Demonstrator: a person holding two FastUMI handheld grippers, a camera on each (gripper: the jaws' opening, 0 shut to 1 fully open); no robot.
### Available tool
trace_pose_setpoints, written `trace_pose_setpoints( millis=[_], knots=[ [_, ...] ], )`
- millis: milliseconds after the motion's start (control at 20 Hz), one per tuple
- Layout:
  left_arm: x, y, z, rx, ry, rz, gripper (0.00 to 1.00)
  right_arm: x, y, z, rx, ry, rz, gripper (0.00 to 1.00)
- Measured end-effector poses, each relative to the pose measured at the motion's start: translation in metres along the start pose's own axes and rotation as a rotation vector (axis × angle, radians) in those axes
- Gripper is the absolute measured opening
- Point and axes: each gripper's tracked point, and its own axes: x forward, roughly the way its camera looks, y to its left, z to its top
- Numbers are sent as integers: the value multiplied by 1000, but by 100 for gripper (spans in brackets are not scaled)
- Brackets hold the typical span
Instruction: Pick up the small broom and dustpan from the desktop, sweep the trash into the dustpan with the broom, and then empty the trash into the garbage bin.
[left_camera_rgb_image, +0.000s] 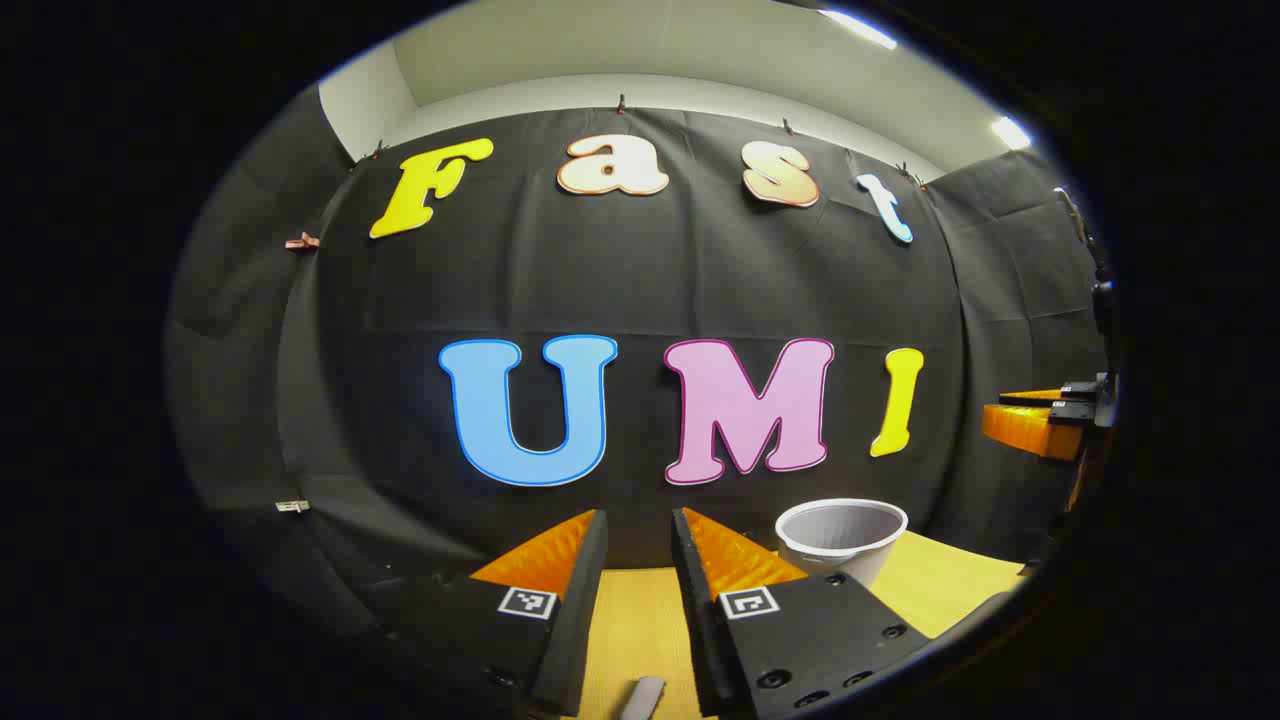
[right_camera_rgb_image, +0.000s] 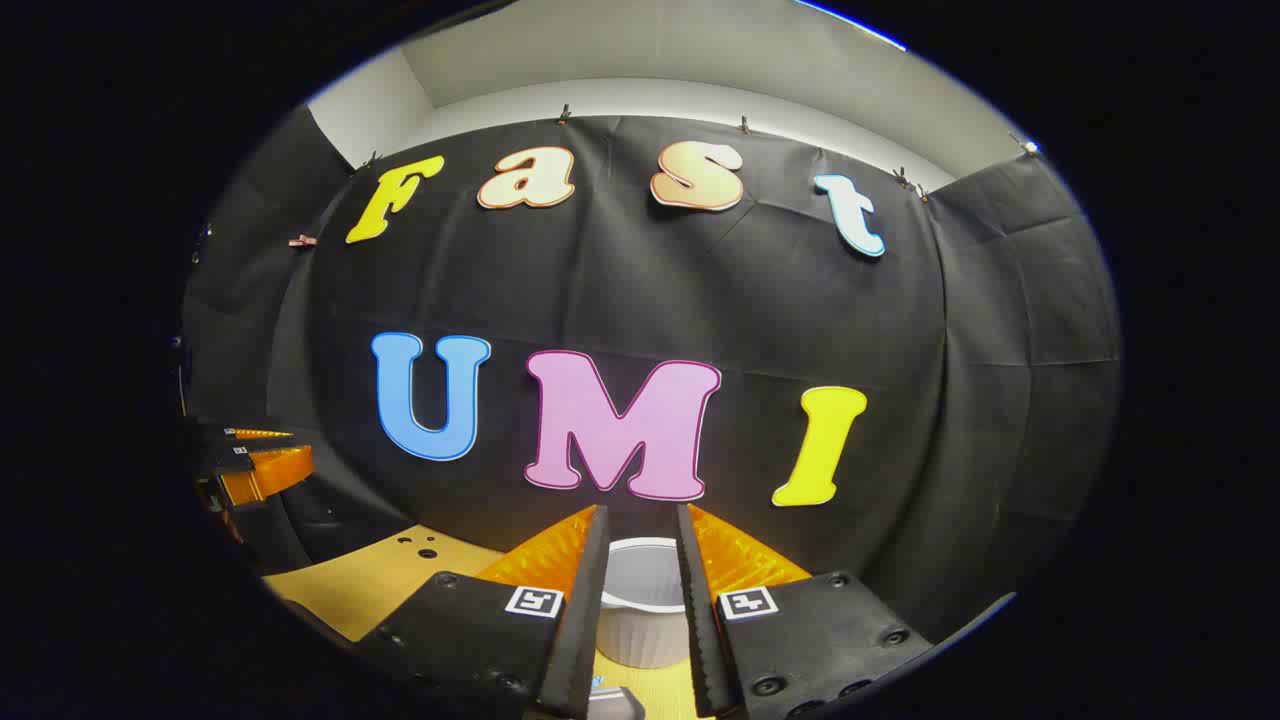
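Both grippers are hovering above the desk (left_camera_rgb_image: 940, 580) and pointing at the booth's back wall, w/ nothing held. The left gripper (left_camera_rgb_image: 640, 525) is showing its fingers parted, a narrow gap between them, desk surface visible through it; it's gripping nothing. The right gripper (right_camera_rgb_image: 640, 520) is likewise slightly spread and empty. In the left gripper view the right gripper is also appearing far off at the right edge, and in the right gripper view the left one is appearing at the left edge, so the two are sitting well apart, side by side. The garbage bin (left_camera_rgb_image: 842, 535), a white round tub, is standing upright near the desk's back edge, close to the wall; in the right gripper view the bin (right_camera_rgb_image: 640, 600) is sitting straight ahead between that gripper's fingers, empty as far as the inside shows. A small grey object (left_camera_rgb_image: 642, 697) is lying on the desk near its front edge, below the left fingers; a similar bit (right_camera_rgb_image: 615, 703) is peeking in under the right fingers. Can't tell if either is the broom, the dustpan or trash; too little is visible. Judging progress: task is looking unstarted, i.e. no tool in either gripper, no sweeping, nothing dumped. All steps are remaining: grab broom & dustpan, sweep, empty into bin.
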Motion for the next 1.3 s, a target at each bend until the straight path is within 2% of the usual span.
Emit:
trace_pose_setpoints(
  millis=[500, 750, 1050, 1300],
  knots=[
    [-3, -2, -5, 12, 3, -18, 45, -8, 7, -8, -9, 25, 34, 48],
    [-7, 1, -13, 28, 4, -18, 45, -21, 13, -23, -29, 77, 97, 48],
    [-14, 2, -23, 40, 3, -31, 45, -64, 19, -86, -30, 304, 255, 49],
    [-17, 1, -37, 38, 23, -32, 45, -108, 32, -179, 4, 619, 346, 49]
  ],
)
